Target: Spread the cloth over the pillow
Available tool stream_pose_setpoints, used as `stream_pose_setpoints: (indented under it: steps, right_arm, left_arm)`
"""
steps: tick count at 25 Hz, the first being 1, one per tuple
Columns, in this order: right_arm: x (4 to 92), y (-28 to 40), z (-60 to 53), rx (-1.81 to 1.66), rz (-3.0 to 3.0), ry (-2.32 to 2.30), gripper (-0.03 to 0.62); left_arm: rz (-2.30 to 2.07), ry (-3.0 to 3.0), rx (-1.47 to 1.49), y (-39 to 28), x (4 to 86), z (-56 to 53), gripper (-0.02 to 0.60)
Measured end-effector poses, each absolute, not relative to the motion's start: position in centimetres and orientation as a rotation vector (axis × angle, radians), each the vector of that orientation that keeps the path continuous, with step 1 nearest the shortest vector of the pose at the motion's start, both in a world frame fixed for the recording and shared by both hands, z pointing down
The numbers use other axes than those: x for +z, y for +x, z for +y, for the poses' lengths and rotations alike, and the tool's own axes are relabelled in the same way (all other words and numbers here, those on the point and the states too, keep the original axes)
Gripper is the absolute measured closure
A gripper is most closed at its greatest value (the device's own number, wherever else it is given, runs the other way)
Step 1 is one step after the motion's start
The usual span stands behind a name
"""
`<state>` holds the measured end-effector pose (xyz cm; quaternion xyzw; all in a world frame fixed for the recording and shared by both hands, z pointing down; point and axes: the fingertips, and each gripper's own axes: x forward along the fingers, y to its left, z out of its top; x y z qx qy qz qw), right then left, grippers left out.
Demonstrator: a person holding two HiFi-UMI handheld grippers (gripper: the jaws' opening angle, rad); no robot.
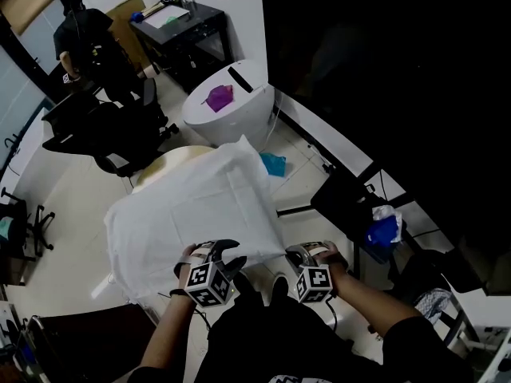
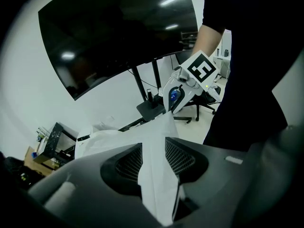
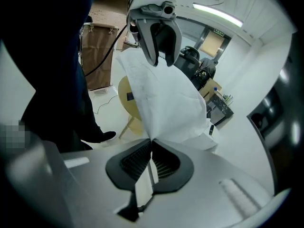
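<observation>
Left gripper (image 1: 219, 250) clamps a thick fold of thin white fabric cloth (image 1: 192, 206); right gripper (image 1: 307, 252) nips its edge, nearly closed. Grab looks done; next I pull it flat.

cloth (image 1: 196, 210): white, fold-creased | spread wide, near edge raised | both near corners pinched

A pale, glossy tiled floor (image 1: 56, 198) is bounded by a plain white wall (image 1: 239, 6). A black office chair (image 1: 108, 138), a black metal side table (image 1: 184, 30) and a white rounded pedestal unit (image 1: 231, 118) are set on it. A large dark screen (image 2: 118, 37) is carried on a black stand, and a long ceiling strip light (image 3: 216, 13) is lit.
</observation>
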<state>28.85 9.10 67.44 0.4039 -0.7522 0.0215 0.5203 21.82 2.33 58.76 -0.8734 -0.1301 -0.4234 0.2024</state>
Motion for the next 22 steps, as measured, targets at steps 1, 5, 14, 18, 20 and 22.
stream_pose_setpoints:
  steps: [1,5,14,18,20,22]
  right_arm:
    - [67.9,28.7,9.4,0.061,-1.806,0.961,0.580]
    - [70.6,28.2,10.0,0.096,-1.821,0.947,0.580]
    - [71.8,29.1,8.5,0.221,-1.853,0.989,0.551]
    - [71.5,30.5,8.8,0.319,-1.882,1.009,0.475]
    - [70.9,31.6,8.9,0.340,-1.879,1.031,0.470]
    - [69.3,32.9,8.3,0.344,-1.868,1.082,0.470]
  left_arm:
    - [-0.364,-2.437,-1.183,21.9,58.7,2.5,0.442]
    - [-0.362,-2.437,-1.189,21.9,58.9,2.9,0.442]
    - [-0.331,-2.448,-1.201,20.8,58.8,1.9,0.442]
    - [-0.302,-2.461,-1.190,20.3,58.4,0.6,0.442]
    - [-0.288,-2.466,-1.178,20.1,58.1,-0.2,0.442]
    - [-0.274,-2.468,-1.162,19.8,57.5,-1.2,0.442]
